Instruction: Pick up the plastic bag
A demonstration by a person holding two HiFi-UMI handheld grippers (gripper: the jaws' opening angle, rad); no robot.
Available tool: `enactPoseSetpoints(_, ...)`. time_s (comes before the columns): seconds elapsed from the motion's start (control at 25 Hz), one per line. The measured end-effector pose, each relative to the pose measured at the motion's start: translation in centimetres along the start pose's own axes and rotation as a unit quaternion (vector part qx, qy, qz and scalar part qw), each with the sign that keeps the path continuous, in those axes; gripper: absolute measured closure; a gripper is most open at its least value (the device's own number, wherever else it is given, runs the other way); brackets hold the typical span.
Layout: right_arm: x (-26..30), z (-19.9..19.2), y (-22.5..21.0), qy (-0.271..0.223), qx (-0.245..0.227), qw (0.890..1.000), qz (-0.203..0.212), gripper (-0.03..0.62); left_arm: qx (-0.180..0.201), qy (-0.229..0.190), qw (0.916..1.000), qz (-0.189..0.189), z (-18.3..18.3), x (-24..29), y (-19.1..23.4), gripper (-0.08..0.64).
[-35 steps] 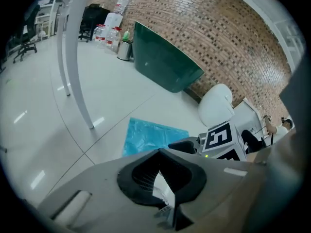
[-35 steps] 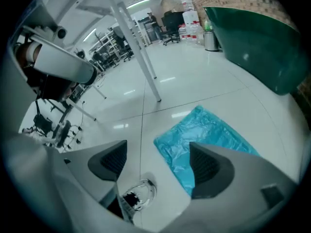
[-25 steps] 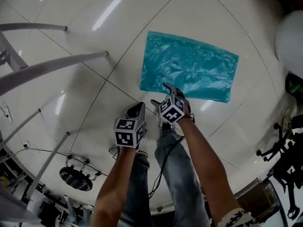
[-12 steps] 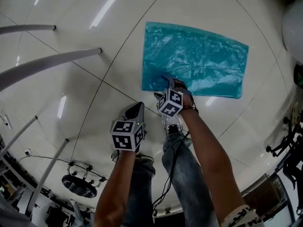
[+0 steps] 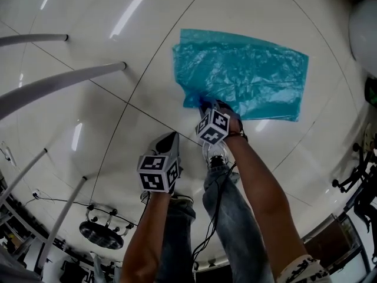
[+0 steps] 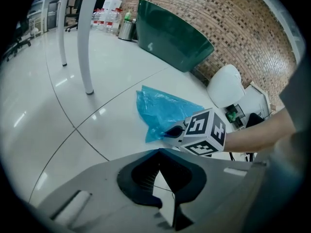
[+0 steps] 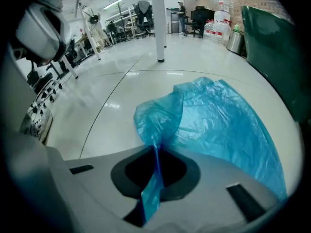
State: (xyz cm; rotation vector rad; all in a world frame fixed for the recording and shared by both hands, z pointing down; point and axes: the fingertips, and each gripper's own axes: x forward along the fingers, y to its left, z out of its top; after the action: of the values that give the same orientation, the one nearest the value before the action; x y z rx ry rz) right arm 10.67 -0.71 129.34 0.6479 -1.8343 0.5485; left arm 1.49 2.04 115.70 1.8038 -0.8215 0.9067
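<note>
Glossy white floor (image 5: 88,128) fills the room, mirror-smooth, crossed by thin dark curved seams and streaked with reflected ceiling lights. Beyond both claws a rough brick wall (image 6: 233,28) runs along the far side, with a large dark green slant-sided tub (image 6: 170,30) at its foot. Smooth white round posts (image 6: 87,38) rise from the floor to the left of the left claw. A white rounded shell-like shape (image 6: 223,84) stands beyond the right claw, by the wall.

Ahead of the right claw lies the plastic bag (image 5: 247,75), thin, translucent turquoise film, roughly rectangular, creased and shiny. Most of it rests flat on the floor; its near left corner is gathered into a crumpled peak and lifted.

That corner runs into the right claw (image 7: 156,152), whose grey jaws are pressed together on a narrow pinched strip of the film. A black-and-white marker cube (image 5: 213,127) sits just behind its jaws.

Just beside it on the left and a little further back, apart from the bag, the left claw (image 6: 158,150) hangs over bare floor with its jaws together and nothing between them.

Behind both claws are bare forearms and blue denim legs (image 5: 235,217). A thin black cable (image 5: 59,190) lies on the floor to the left rear.
</note>
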Motion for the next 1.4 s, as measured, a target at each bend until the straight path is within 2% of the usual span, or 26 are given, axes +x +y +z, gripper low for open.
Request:
enactPoseSetpoints(0.08, -0.9, 0.8, -0.6, -0.022, 0.05, 0.998, 0.011, 0.588, -0.002, -0.003, 1.0, 0.0, 0.4, -0.4, -0.1, 0.572)
enactPoseSetpoints(0.16, -3.4, 2.3, -2.0, -0.069, 0.114, 0.991, 0.007, 0.588, -0.003, -0.009, 1.0, 0.0, 1.2, -1.2, -0.8, 0.572)
enactPoseSetpoints(0.32, -12.4, 5.4, -4.3, -0.176, 0.233, 0.957, 0.001, 0.588, 0.004, -0.031, 0.9995, -0.01, 4.2, -5.3, -4.1, 0.572)
enactPoseSetpoints(0.44, -21.0, 7.3, -5.2, -0.236, 0.282, 0.93, 0.003, 0.588, 0.011, -0.046, 0.9986, -0.022, 7.0, -10.0, -8.2, 0.572)
enactPoseSetpoints(0.52, -27.1, 9.0, -6.5, -0.275, 0.297, 0.914, -0.002, 0.589, 0.022, -0.064, 0.9972, -0.032, 9.6, -13.0, -11.1, 0.572)
enactPoseSetpoints(0.68, -38.5, 13.6, -9.1, -0.353, 0.298, 0.887, -0.009, 0.589, 0.045, -0.115, 0.9912, -0.048, 15.7, -19.4, -16.1, 0.574)
enactPoseSetpoints(0.84, -49.6, 17.3, -9.2, -0.392, 0.272, 0.879, -0.003, 0.589, 0.058, -0.149, 0.9856, -0.057, 19.9, -27.1, -21.6, 0.574)
enactPoseSetpoints(1.0, -59.9, 19.5, -9.1, -0.429, 0.257, 0.866, -0.009, 0.589, 0.093, -0.179, 0.9777, -0.059, 22.7, -34.2, -26.5, 0.574)
enactPoseSetpoints(1.16, -69.1, 23.8, -10.1, -0.484, 0.224, 0.846, -0.003, 0.589, 0.108, -0.214, 0.97, -0.042, 25.2, -40.8, -28.0, 0.574)
enactPoseSetpoints(1.28, -74.6, 27.6, -10.4, -0.504, 0.199, 0.84, 0.006, 0.589, 0.094, -0.235, 0.9673, -0.016, 25.8, -45.8, -27.7, 0.574)
enactPoseSetpoints(1.4, -79.0, 31.7, -9.7, -0.515, 0.17, 0.84, 0.015, 0.589, 0.06, -0.265, 0.9622, 0.014, 26.1, -51.4, -26.2, 0.574)
